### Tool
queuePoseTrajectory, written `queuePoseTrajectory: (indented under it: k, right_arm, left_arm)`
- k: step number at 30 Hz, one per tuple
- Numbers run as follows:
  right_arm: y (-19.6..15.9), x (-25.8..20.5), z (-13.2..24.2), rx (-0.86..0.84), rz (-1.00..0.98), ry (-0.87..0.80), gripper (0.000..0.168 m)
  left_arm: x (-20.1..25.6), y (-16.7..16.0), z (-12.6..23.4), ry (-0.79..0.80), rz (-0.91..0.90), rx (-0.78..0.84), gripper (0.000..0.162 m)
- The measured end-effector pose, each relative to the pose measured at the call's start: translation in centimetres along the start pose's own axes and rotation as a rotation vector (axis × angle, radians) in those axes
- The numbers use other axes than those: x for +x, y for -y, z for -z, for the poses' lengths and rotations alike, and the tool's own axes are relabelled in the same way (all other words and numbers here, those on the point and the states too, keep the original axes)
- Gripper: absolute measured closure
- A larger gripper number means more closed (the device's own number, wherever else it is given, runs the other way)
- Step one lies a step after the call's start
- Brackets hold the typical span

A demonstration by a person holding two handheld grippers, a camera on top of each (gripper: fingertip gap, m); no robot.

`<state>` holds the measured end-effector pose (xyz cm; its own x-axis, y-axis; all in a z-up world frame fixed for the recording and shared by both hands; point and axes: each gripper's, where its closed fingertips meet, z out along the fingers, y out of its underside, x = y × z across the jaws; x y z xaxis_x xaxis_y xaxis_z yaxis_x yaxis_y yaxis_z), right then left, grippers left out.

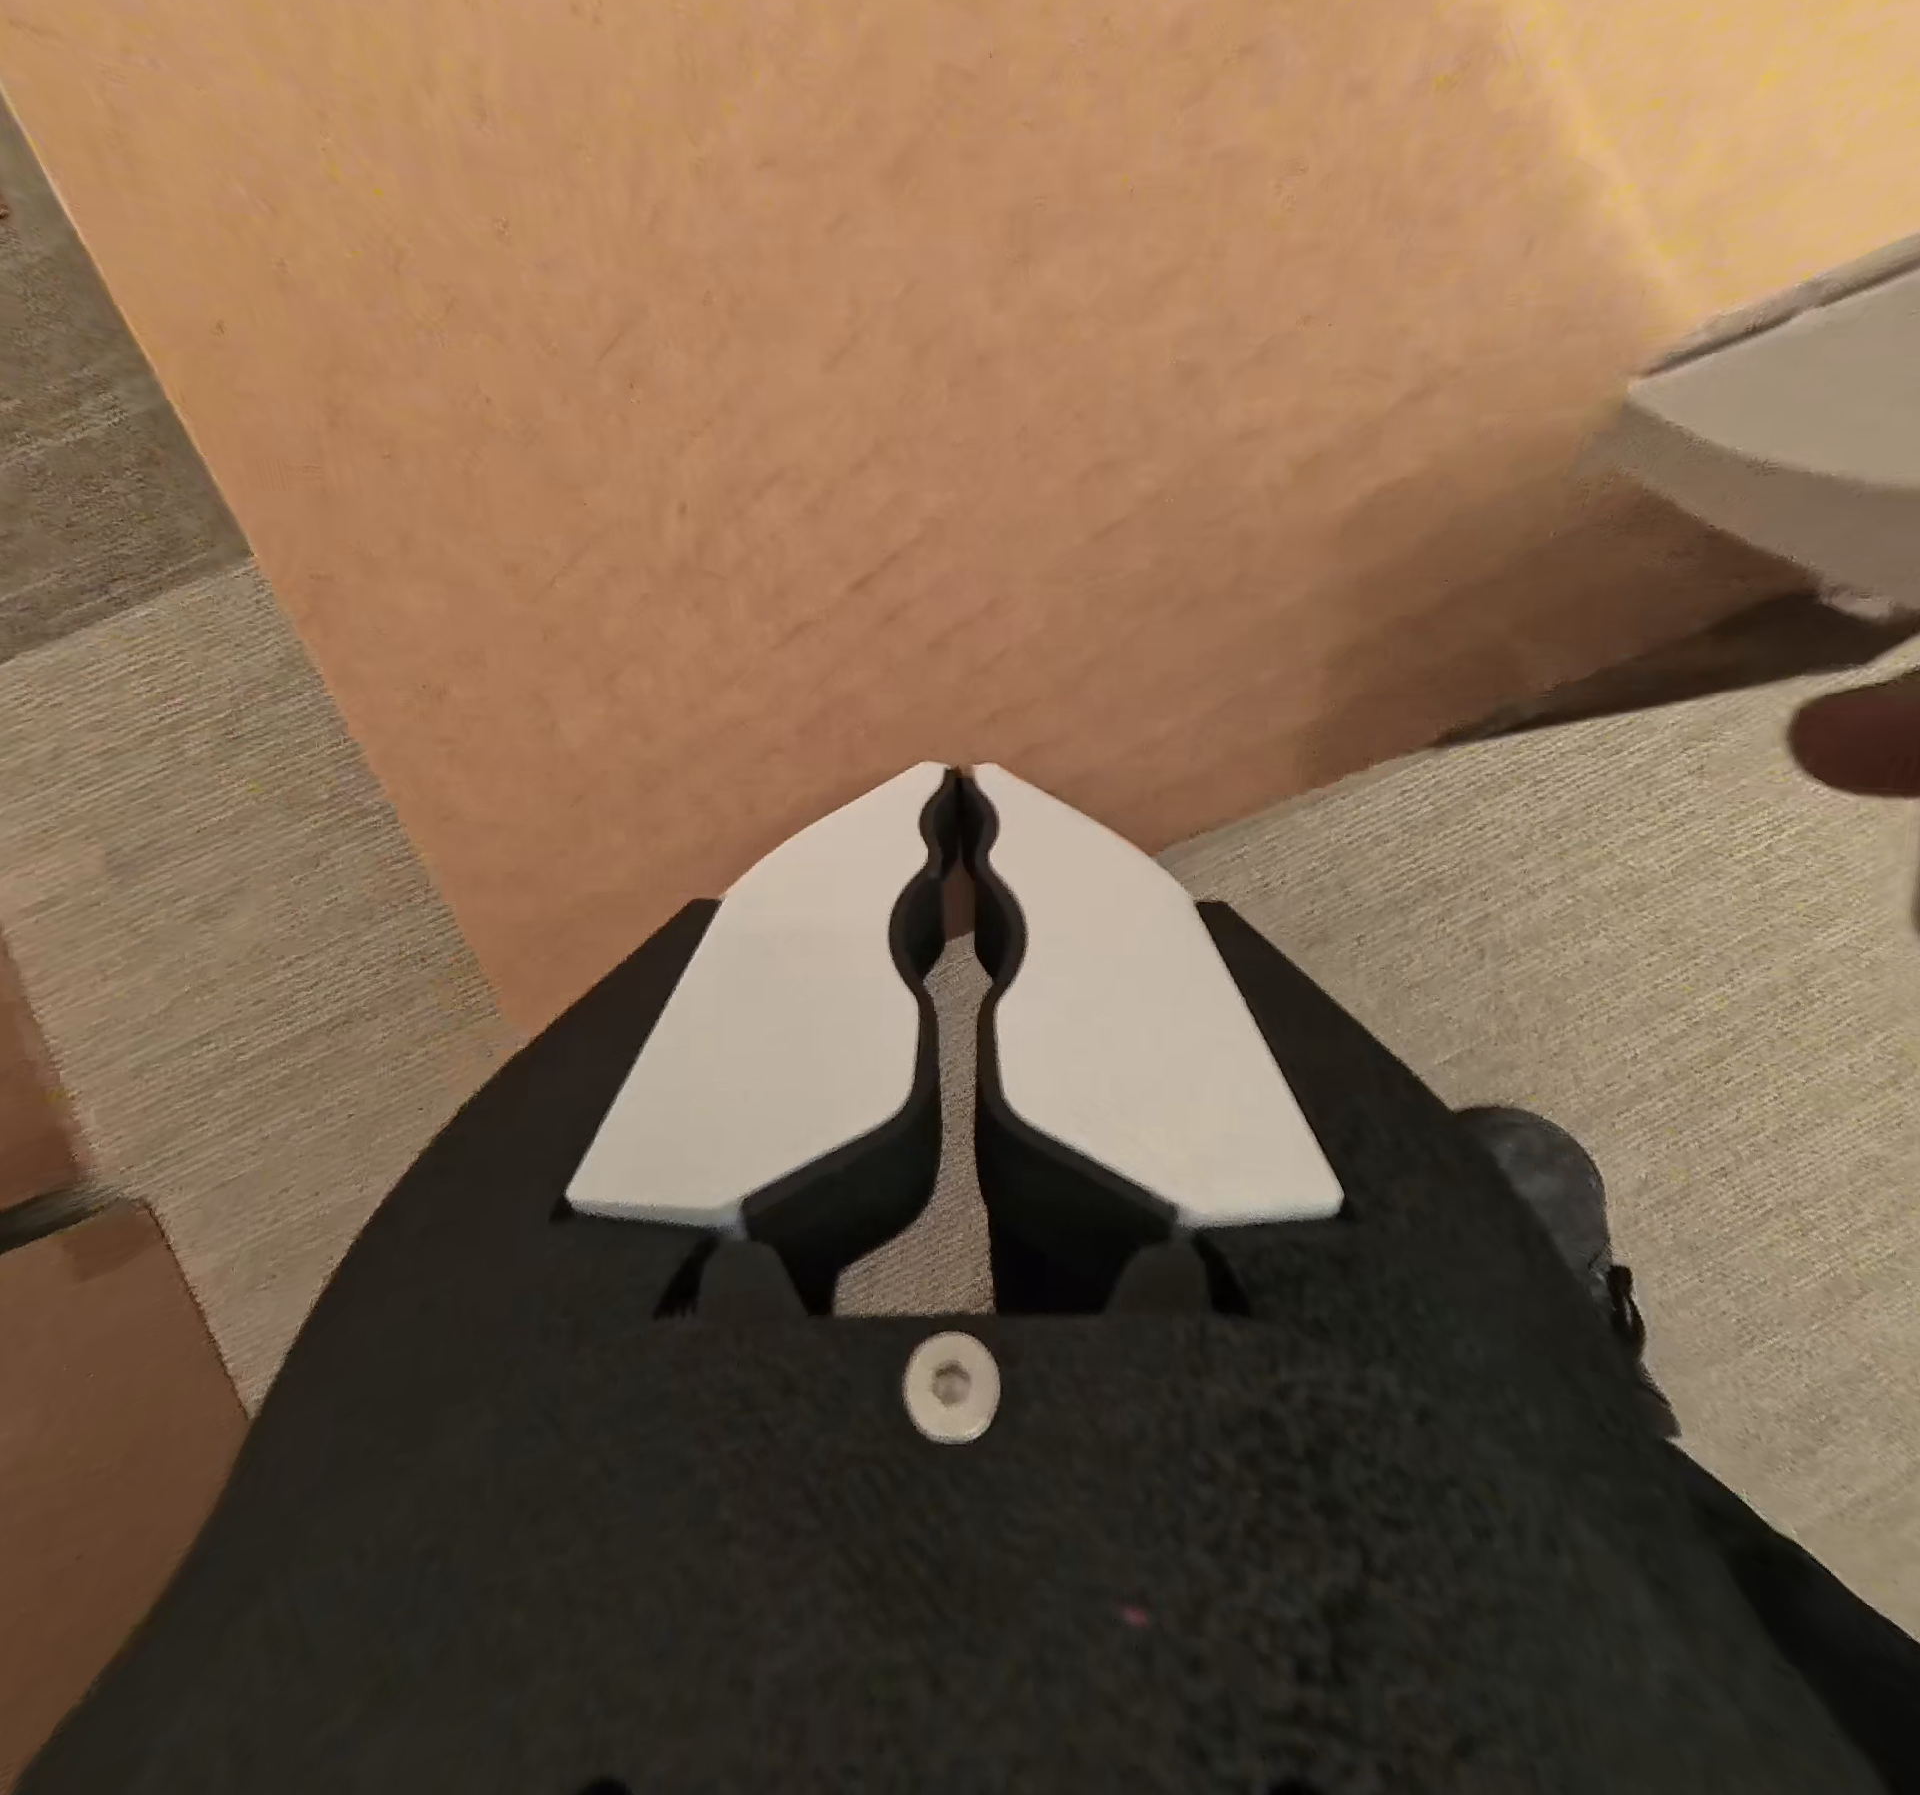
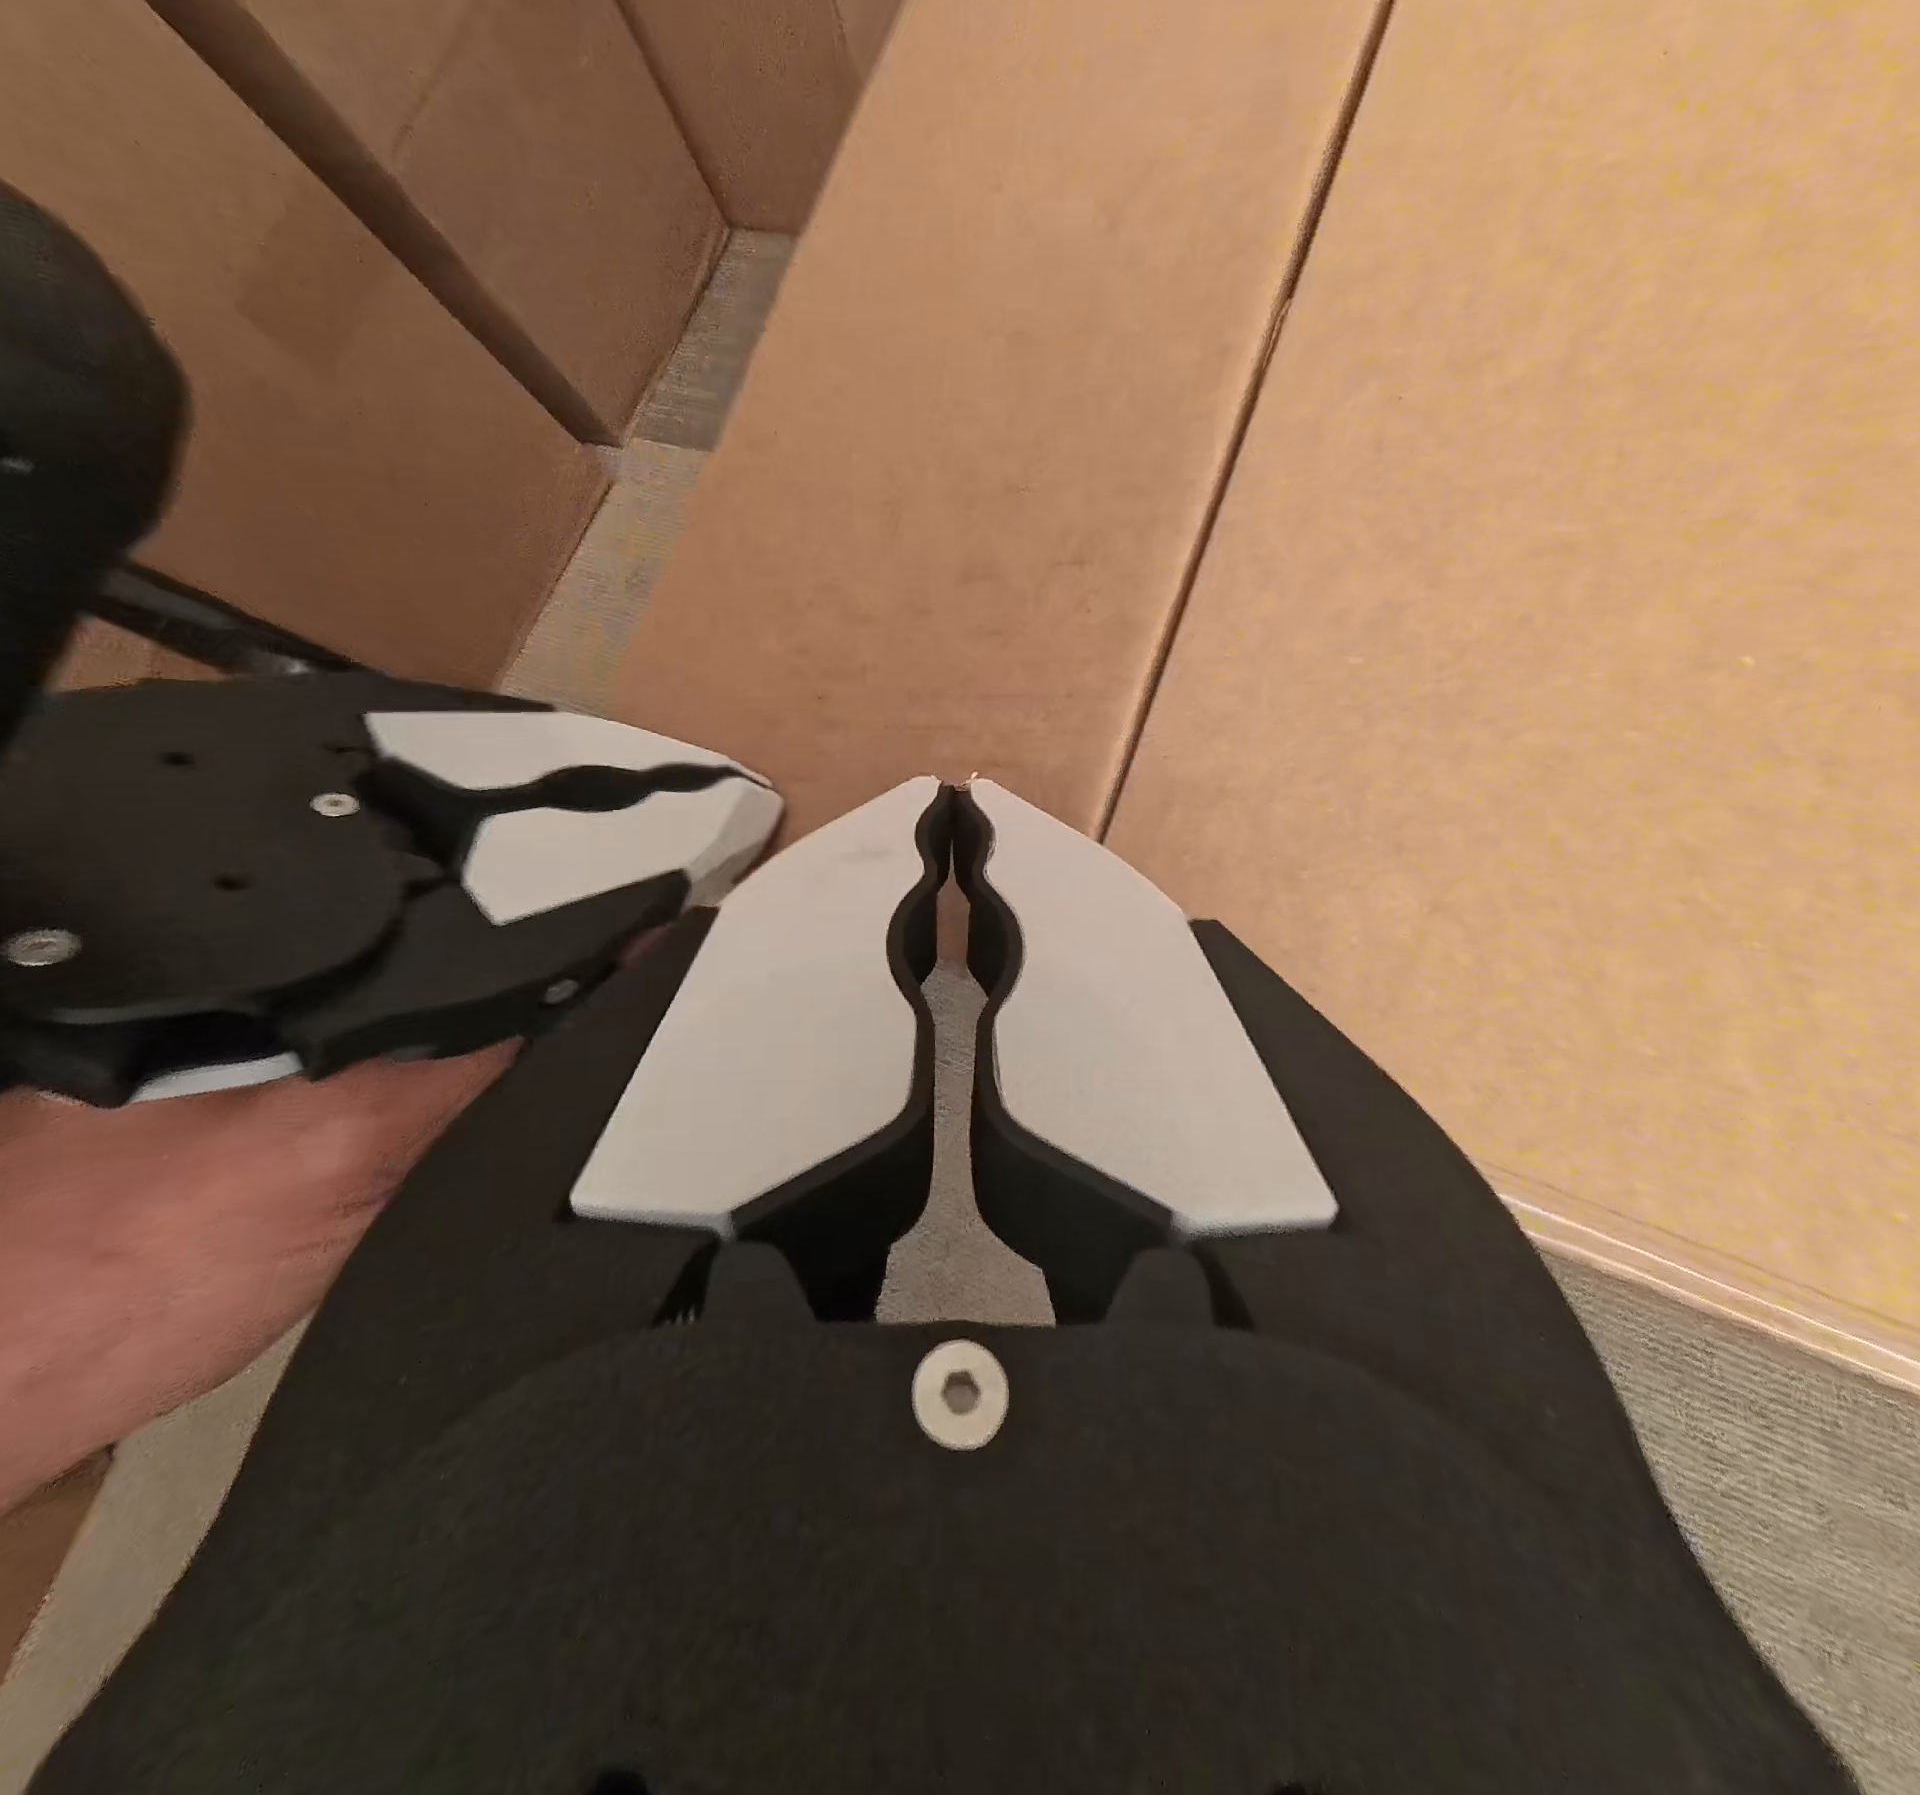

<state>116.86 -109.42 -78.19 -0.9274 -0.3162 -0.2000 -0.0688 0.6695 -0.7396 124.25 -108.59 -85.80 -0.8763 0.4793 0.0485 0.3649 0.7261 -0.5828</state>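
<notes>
My left gripper (image 1: 958,777) is shut and empty, its white fingertips touching just in front of the side of a large cardboard box (image 1: 883,343). My right gripper (image 2: 956,789) is also shut and empty, tips close to the corner of the same kind of cardboard box (image 2: 966,395) with a taped top (image 2: 1558,498). The left gripper also shows in the right wrist view (image 2: 764,795), shut, lying just left of my right gripper, with a hand (image 2: 208,1226) under it.
Grey carpet (image 1: 208,810) lies under both grippers. More cardboard boxes (image 2: 364,239) stand at the left in the right wrist view, with a narrow carpet gap between. A white rounded object (image 1: 1787,457) and a fingertip (image 1: 1860,737) show at the right edge of the left wrist view. Across from one pair of fingers to the other is roughly 11 cm.
</notes>
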Motion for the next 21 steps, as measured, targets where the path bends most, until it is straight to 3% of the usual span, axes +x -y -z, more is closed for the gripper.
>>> queuePoseTrajectory:
  k: [8,14,21]
  right_arm:
    - [0.2,3.2,4.1,0.108,-0.155,0.029,0.168]
    - [1.2,6.5,6.8,0.137,-0.112,-0.037,0.168]
    - [2.7,9.2,7.6,0.157,-0.134,-0.059,0.168]
  left_arm:
    - [3.1,-0.5,-3.5,-0.058,0.028,0.021,0.162]
    - [6.9,0.3,-5.8,-0.112,-0.054,0.028,0.162]
    - [6.5,0.1,-5.8,-0.125,-0.03,0.039,0.162]
